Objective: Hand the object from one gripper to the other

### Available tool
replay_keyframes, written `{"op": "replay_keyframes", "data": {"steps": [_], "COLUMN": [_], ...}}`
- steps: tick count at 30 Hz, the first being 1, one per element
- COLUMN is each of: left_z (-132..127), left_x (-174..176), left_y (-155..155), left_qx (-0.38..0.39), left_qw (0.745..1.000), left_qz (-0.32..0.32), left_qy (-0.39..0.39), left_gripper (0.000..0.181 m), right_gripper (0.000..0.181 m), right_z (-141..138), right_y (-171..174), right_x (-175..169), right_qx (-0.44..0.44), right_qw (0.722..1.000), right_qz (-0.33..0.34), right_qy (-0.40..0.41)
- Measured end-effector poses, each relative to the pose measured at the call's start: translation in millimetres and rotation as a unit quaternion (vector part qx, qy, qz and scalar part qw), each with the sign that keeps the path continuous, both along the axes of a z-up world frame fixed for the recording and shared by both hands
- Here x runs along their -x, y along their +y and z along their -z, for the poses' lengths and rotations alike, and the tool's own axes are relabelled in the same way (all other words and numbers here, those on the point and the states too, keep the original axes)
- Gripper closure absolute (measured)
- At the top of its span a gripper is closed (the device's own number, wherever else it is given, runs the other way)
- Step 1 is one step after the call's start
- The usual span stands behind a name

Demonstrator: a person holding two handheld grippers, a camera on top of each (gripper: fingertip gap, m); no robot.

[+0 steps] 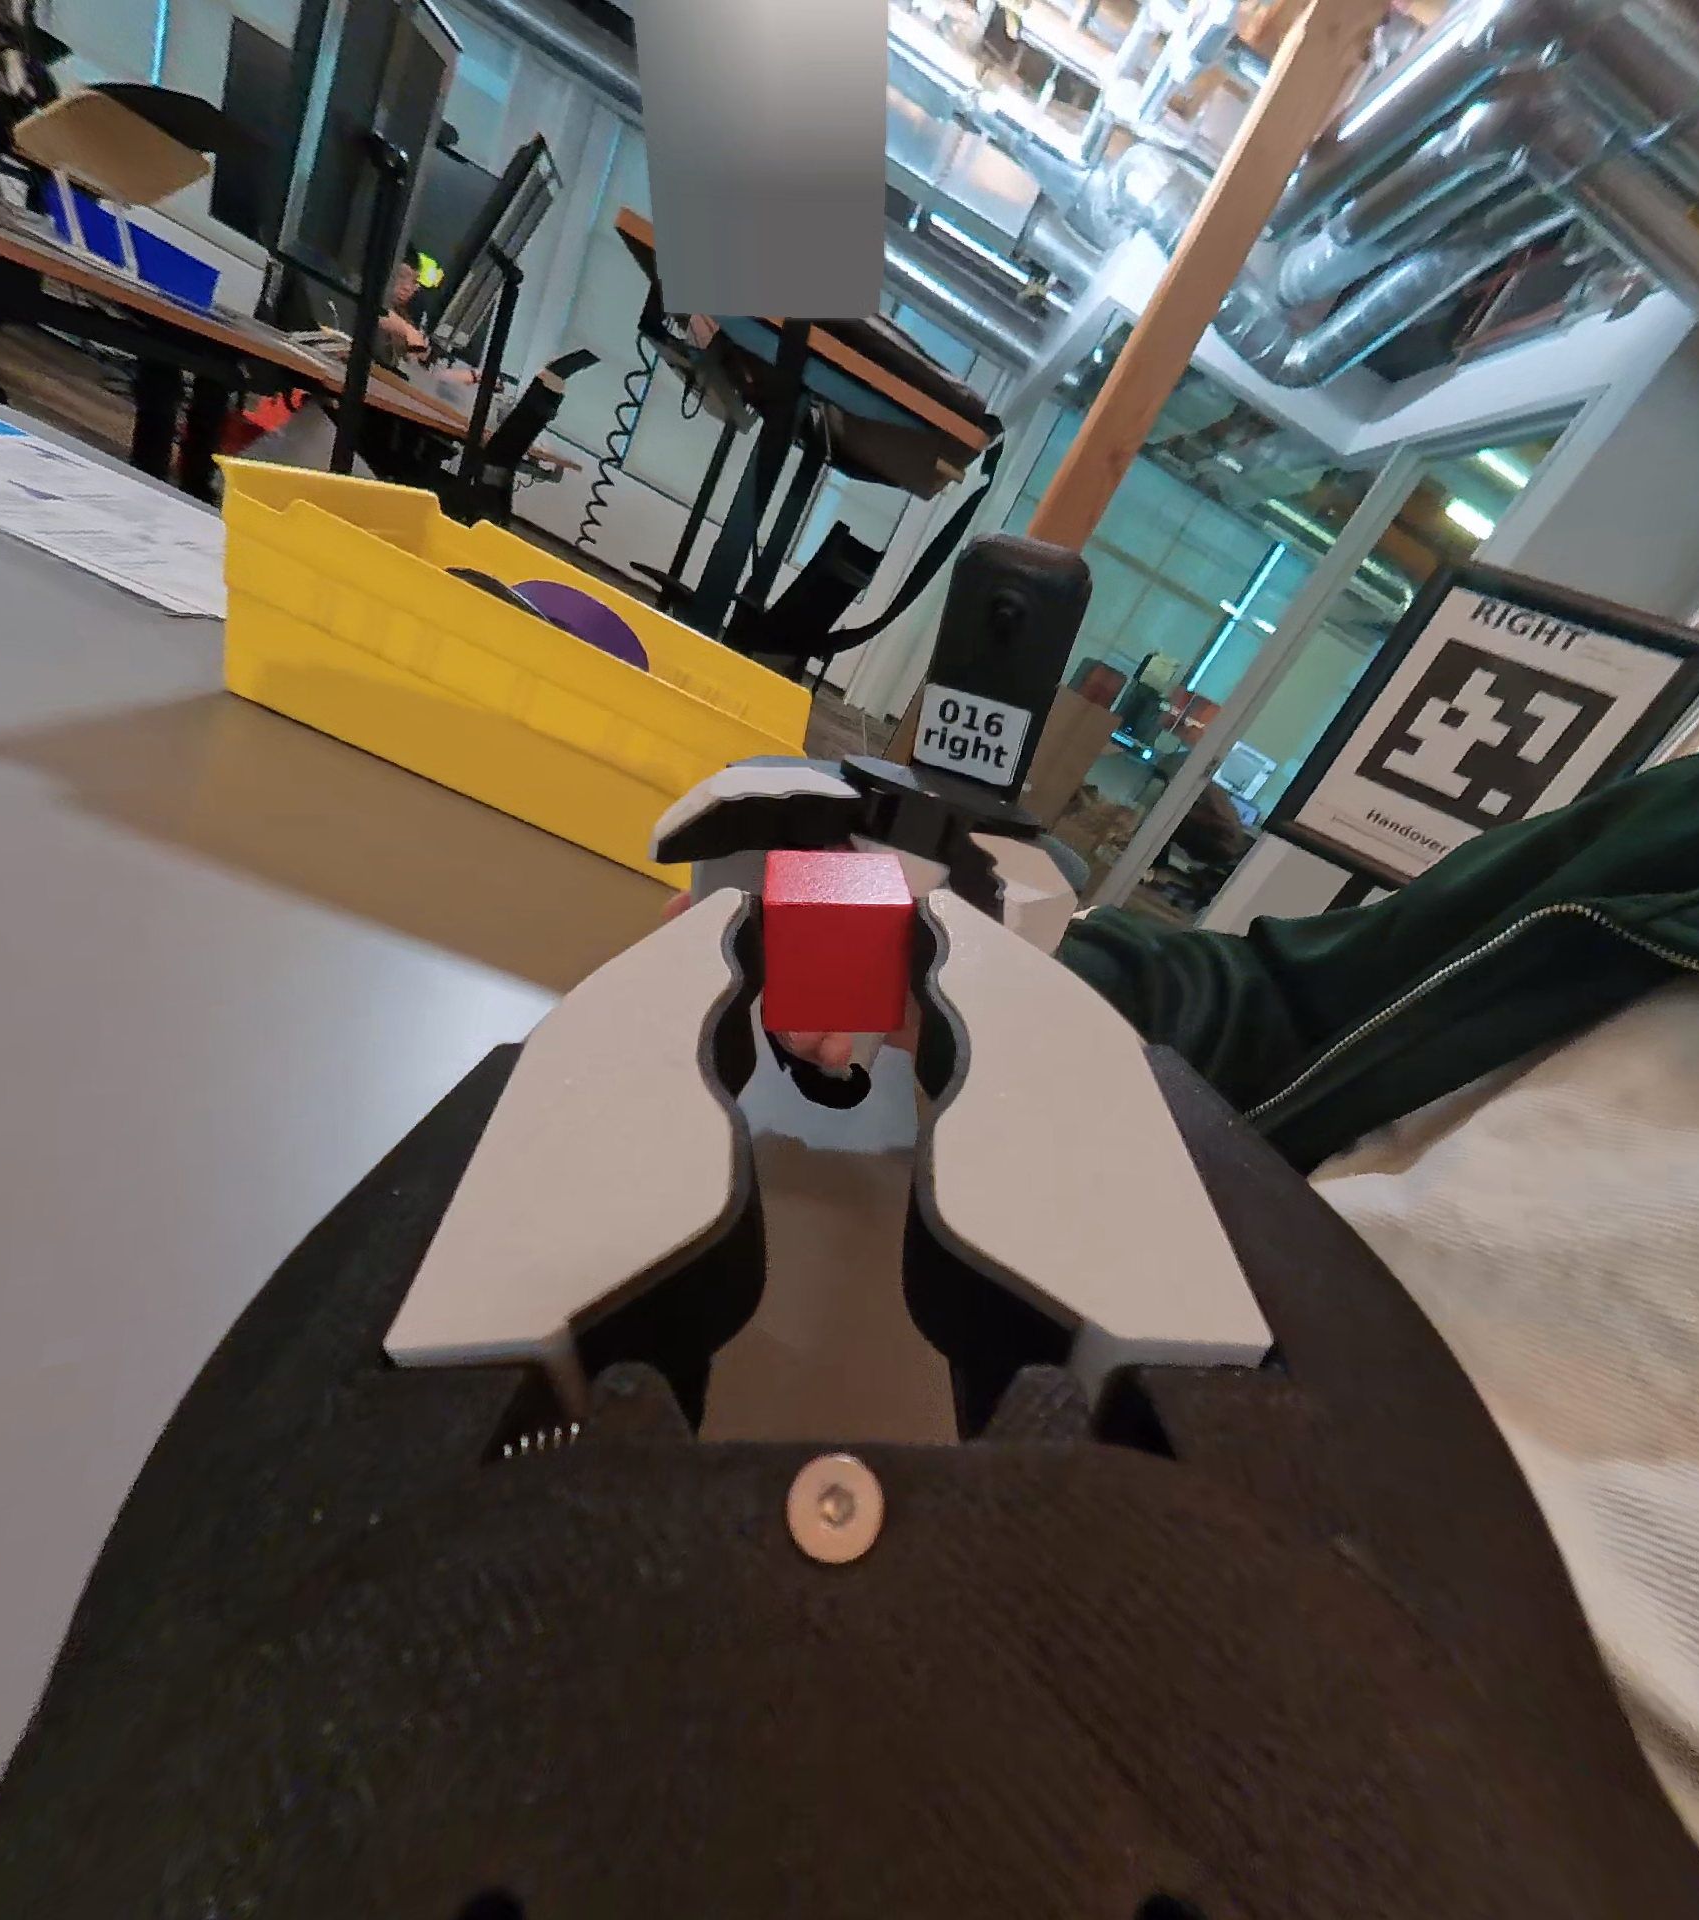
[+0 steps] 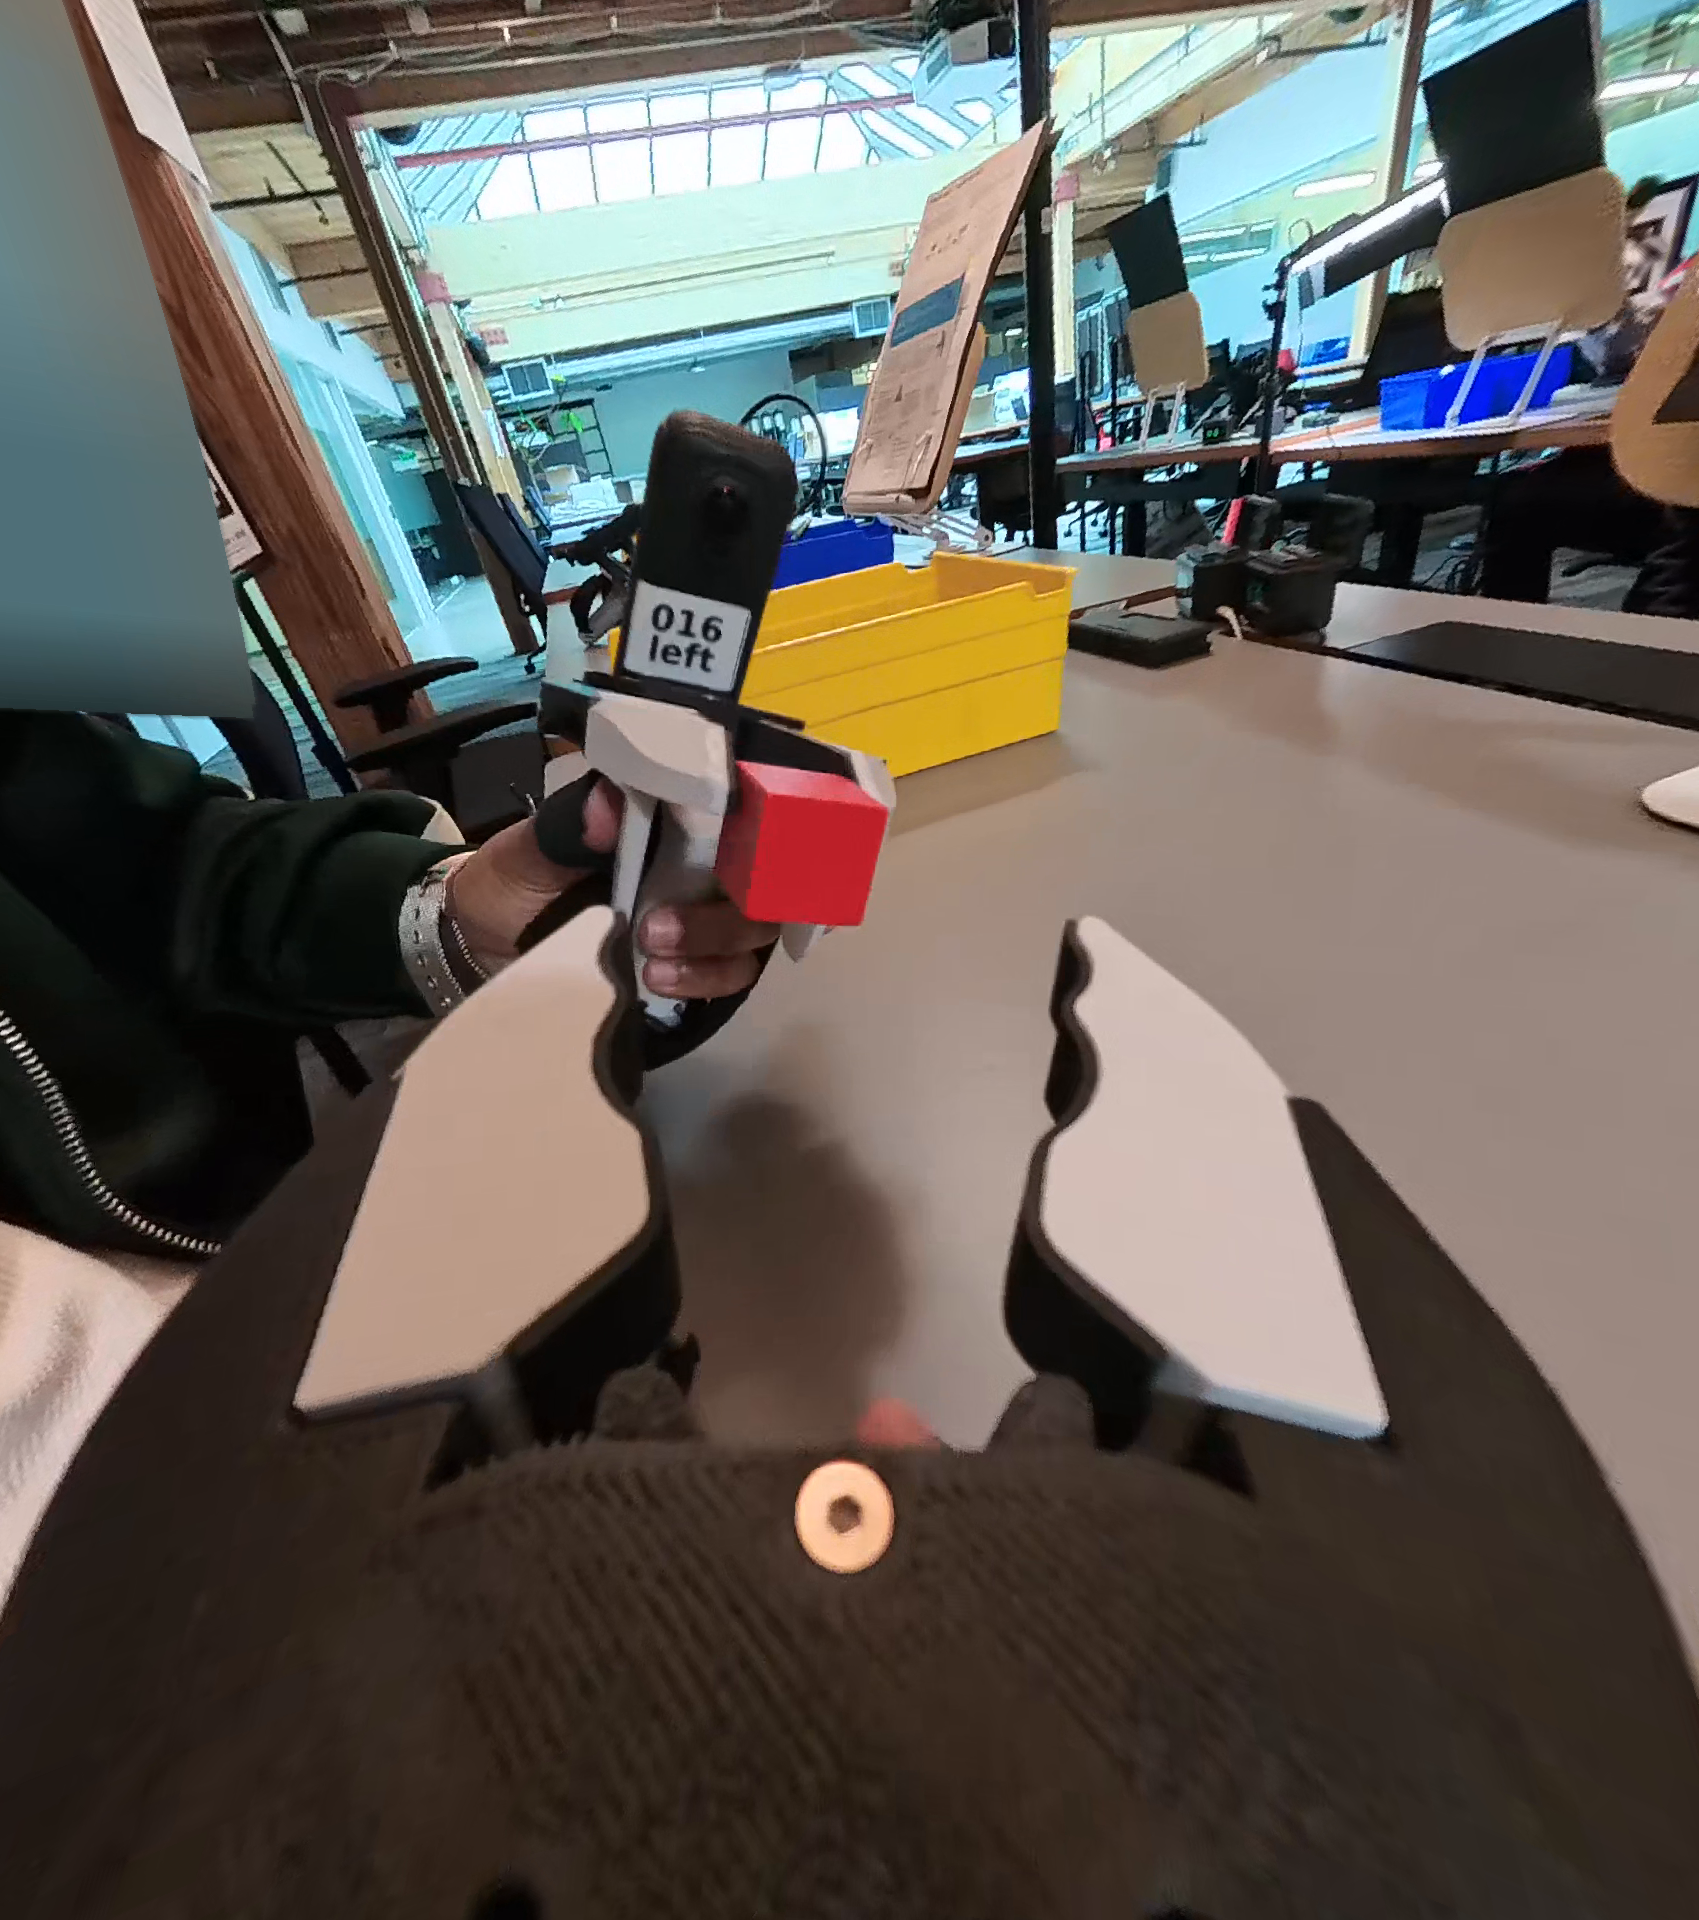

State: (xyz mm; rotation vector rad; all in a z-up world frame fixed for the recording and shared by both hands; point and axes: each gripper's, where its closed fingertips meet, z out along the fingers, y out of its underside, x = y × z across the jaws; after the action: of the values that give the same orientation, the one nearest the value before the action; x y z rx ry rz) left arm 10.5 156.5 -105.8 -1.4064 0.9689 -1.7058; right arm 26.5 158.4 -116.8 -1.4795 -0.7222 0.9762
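Note:
A red cube (image 1: 834,951) sits between the fingertips of my left gripper (image 1: 837,925), which is shut on it and holds it above the grey table (image 1: 149,987). In the right wrist view the same cube (image 2: 803,847) shows in the left gripper (image 2: 720,790), held by a person's hand up and left of my right gripper. My right gripper (image 2: 840,961) is open and empty, its fingers (image 2: 1167,1049) spread wide, a short way below and in front of the cube. In the left wrist view the right gripper (image 1: 855,821) shows just behind the cube.
A yellow bin (image 1: 471,665) stands on the table beyond the grippers; it also shows in the right wrist view (image 2: 918,665). A person's dark green sleeve (image 1: 1447,956) and white garment (image 1: 1603,1351) lie to the right. A marker board (image 1: 1489,727) stands far right. Black devices (image 2: 1250,592) sit at the table's far side. My two grippers' fingertips are within a few centimetres of each other.

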Motion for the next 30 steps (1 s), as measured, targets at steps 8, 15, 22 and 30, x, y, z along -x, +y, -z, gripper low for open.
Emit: {"op": "replay_keyframes", "data": {"steps": [8,15,22,30], "left_z": [4.1,3.7,4.3,3.1], "left_x": [-3.6,-2.0,-2.3,-1.0], "left_y": [-3.7,-0.9,-1.1,0.8], "left_qx": [-0.028,-0.02,-0.021,0.013], "left_qw": [0.999,1.0,1.0,1.0], "left_qz": [-0.003,-0.007,-0.007,0.002], "left_qy": [0.016,0.011,0.011,-0.003], "left_gripper": [0.154,0.154,0.154,0.154], "right_gripper": [0.113,0.117,0.118,0.118], "right_z": [-2.8,-4.9,-4.2,-5.5], "right_y": [-0.2,-0.6,-0.9,-1.0], "right_x": [-3.0,-4.0,-3.4,-4.2], "right_qx": [-0.007,-0.007,-0.006,-0.014], "right_qw": [1.0,1.0,1.0,1.0], "right_qz": [0.002,0.001,-0.001,0.004], "right_qy": [0.001,0.007,0.006,0.003]}}
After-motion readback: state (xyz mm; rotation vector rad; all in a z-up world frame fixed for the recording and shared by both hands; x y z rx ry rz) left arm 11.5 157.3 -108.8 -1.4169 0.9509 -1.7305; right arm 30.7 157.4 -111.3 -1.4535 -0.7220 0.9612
